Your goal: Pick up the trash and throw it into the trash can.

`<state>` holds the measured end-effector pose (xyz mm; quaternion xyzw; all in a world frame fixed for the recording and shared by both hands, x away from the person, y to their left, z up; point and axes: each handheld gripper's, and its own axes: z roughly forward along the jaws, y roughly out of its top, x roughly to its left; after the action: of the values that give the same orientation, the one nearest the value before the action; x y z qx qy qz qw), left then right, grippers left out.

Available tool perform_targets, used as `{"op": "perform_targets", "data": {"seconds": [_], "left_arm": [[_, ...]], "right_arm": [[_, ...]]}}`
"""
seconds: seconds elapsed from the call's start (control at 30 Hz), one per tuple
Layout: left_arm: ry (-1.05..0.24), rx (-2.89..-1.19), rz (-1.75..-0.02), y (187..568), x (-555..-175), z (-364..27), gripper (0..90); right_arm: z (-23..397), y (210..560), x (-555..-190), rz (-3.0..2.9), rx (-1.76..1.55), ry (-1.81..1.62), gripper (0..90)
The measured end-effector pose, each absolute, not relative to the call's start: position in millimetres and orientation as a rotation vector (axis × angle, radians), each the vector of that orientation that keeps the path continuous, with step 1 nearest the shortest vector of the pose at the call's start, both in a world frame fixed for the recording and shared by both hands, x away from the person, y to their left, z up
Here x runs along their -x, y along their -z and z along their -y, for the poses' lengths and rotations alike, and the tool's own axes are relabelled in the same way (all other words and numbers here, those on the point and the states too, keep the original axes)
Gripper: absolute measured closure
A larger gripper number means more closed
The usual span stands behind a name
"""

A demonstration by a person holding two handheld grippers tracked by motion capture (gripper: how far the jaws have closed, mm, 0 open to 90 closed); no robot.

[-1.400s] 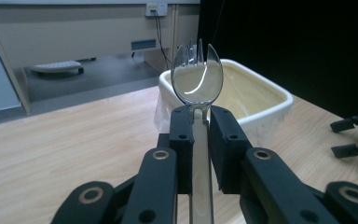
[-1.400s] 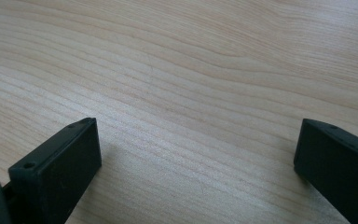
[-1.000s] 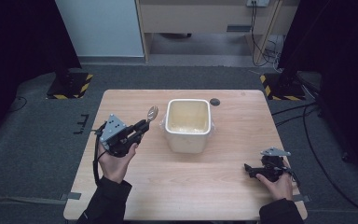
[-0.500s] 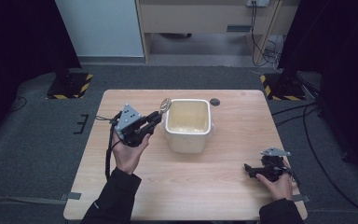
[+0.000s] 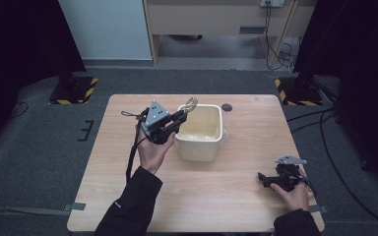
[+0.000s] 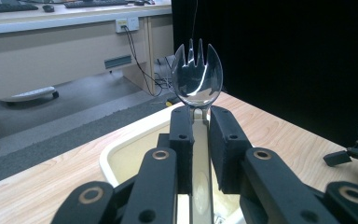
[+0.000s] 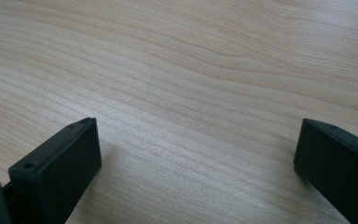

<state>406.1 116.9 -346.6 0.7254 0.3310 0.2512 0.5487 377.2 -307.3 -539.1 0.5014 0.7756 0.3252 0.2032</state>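
Note:
My left gripper [image 5: 181, 116] is shut on the handle of a clear plastic spork [image 5: 191, 103], held tines up over the left rim of a cream square tub [image 5: 200, 147]. In the left gripper view the spork [image 6: 197, 79] stands upright between the jaws of the left gripper [image 6: 199, 119], with the tub [image 6: 121, 151] just beyond. My right gripper [image 5: 262, 177] rests near the table's front right corner. In the right gripper view its jaws are wide apart, the right gripper [image 7: 193, 154] open over bare wood with nothing between them.
A small dark round object [image 5: 227, 107] lies on the wooden table [image 5: 216, 201] behind the tub's right corner. Beyond the table's far edge stand a desk [image 5: 216, 14] and cables on grey floor. Black stand bases sit at both far corners.
My left gripper has carried the spork to the right and slightly farther away, from left of the tub to over its left rim. The right gripper has stayed put.

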Motion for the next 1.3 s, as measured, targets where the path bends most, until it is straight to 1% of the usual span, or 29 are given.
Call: {"op": "perform_targets", "data": {"seconds": [0.3, 0.53, 0.7, 0.9, 1.13, 1.17, 1.2, 1.23, 1.3], "left_arm": [[-0.621, -1.725, -0.761, 347.1, -428.3, -95.2, 79.4], [-0.624, -1.726, -0.78, 355.1, -441.8, -87.6, 79.5], [-0.6, -1.732, -0.802, 368.3, -450.4, -85.1, 79.4], [-0.584, -1.778, -0.816, 392.0, -460.5, -80.9, 79.4], [-0.561, -1.82, -0.825, 407.6, -465.7, -75.5, 79.0], [-0.54, -1.823, -0.833, 411.8, -466.8, -75.1, 77.9], [-0.54, -1.823, -0.833, 411.8, -466.8, -75.1, 74.9], [-0.522, -1.821, -0.837, 413.4, -467.4, -75.2, 74.9], [-0.519, -1.811, -0.838, 415.0, -465.6, -75.8, 67.6]], "right_arm": [[307.3, 539.1, -377.2, -2.164, -1.399, -0.907, 0.7], [307.3, 539.1, -377.2, -2.165, -1.399, -0.907, 0.7], [307.3, 539.1, -377.2, -2.165, -1.399, -0.907, 0.7], [307.3, 539.1, -377.5, -2.167, -1.396, -0.909, 0.7], [307.3, 539.1, -377.5, -2.167, -1.395, -0.908, 0.7], [307.3, 539.1, -377.5, -2.167, -1.396, -0.909, 0.7], [307.3, 539.1, -377.5, -2.167, -1.396, -0.909, 0.7], [307.3, 539.1, -377.5, -2.167, -1.396, -0.909, 0.7], [307.3, 539.1, -377.4, -2.167, -1.397, -0.908, 0.7]]}}
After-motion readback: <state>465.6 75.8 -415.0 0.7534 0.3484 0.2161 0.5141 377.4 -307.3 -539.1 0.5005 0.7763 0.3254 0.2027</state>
